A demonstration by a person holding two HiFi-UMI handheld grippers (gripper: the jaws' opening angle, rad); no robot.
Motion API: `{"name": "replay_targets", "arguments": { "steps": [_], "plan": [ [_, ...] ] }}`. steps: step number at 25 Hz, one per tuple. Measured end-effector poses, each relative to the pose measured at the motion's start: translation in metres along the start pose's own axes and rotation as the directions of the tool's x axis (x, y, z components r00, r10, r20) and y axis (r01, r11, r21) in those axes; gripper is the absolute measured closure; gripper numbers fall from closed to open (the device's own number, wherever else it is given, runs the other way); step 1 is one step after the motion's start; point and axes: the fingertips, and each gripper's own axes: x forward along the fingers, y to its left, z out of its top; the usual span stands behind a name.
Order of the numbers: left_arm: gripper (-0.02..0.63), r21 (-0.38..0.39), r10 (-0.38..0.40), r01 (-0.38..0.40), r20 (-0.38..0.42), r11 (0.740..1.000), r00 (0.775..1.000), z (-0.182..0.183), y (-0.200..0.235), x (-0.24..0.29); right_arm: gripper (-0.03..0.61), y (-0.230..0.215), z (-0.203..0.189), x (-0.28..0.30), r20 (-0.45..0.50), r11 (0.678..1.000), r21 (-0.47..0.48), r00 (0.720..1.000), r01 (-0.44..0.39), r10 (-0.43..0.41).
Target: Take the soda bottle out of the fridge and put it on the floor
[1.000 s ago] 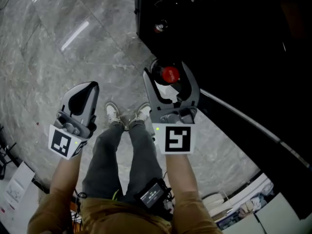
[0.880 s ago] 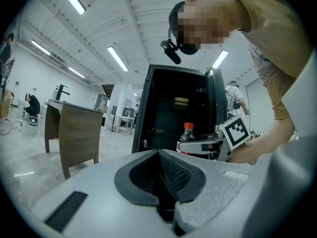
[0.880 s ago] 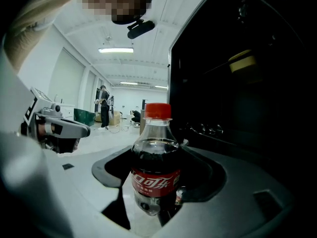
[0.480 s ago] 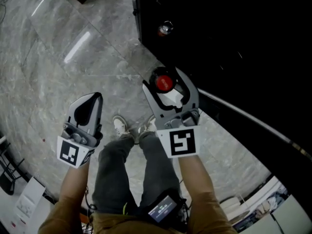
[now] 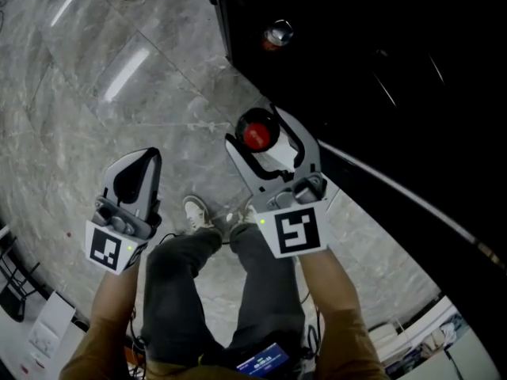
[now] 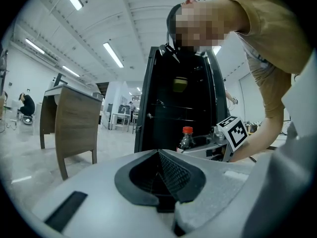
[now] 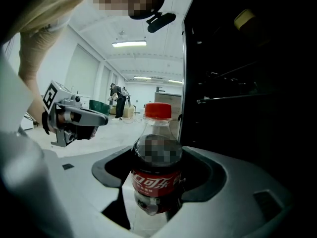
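The soda bottle (image 5: 256,135) has a red cap, dark drink and a red label (image 7: 155,181). It stands upright between the jaws of my right gripper (image 5: 258,130), which is shut on its body just outside the open black fridge (image 5: 380,62). Pale floor shows under the bottle in the right gripper view. My left gripper (image 5: 149,158) hangs to the left over the grey marble floor (image 5: 95,109), shut and holding nothing. In the left gripper view its jaws (image 6: 159,155) meet, and the bottle (image 6: 185,139) shows beyond them.
A small red-topped item (image 5: 276,35) sits deeper inside the fridge. The person's legs and white shoes (image 5: 198,210) stand between the grippers. A wooden desk (image 6: 69,123) stands left of the fridge (image 6: 173,98). Boxes and papers (image 5: 47,323) lie at the lower corners.
The right gripper with the bottle has drifted a little left, away from the fridge's dark interior. The left gripper stays shut at about the same place.
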Motion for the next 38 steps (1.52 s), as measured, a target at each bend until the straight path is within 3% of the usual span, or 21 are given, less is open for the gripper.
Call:
{"name": "replay_targets", "arguments": {
  "steps": [4,8,20,26,38],
  "plan": [
    [0.612,-0.02,-0.034,0.035,0.042,0.999,0.999,-0.016,0.006,0.007,0.285,0.006,-0.025,0.014,0.001,1.0,-0.005,1.0,-0.024,0.024],
    [0.612,0.023,-0.029,0.029,0.002,0.999,1.0,-0.051,0.024,0.01,0.285,0.007,-0.054,0.031,-0.013,1.0,-0.001,0.999,-0.03,0.03],
    [0.612,0.004,-0.128,0.128,0.024,0.992,0.991,-0.125,0.044,0.051,0.285,0.006,-0.13,0.09,-0.034,0.996,-0.039,0.997,-0.078,0.076],
    [0.612,0.019,-0.107,0.106,0.054,0.994,0.993,-0.169,0.06,0.065,0.285,0.023,-0.161,0.121,-0.028,0.987,-0.073,0.99,-0.14,0.139],
    [0.612,0.025,-0.154,0.153,0.064,0.988,0.986,-0.244,0.068,0.081,0.285,0.047,-0.241,0.162,-0.055,0.977,-0.073,0.979,-0.202,0.199]
  ]
}}
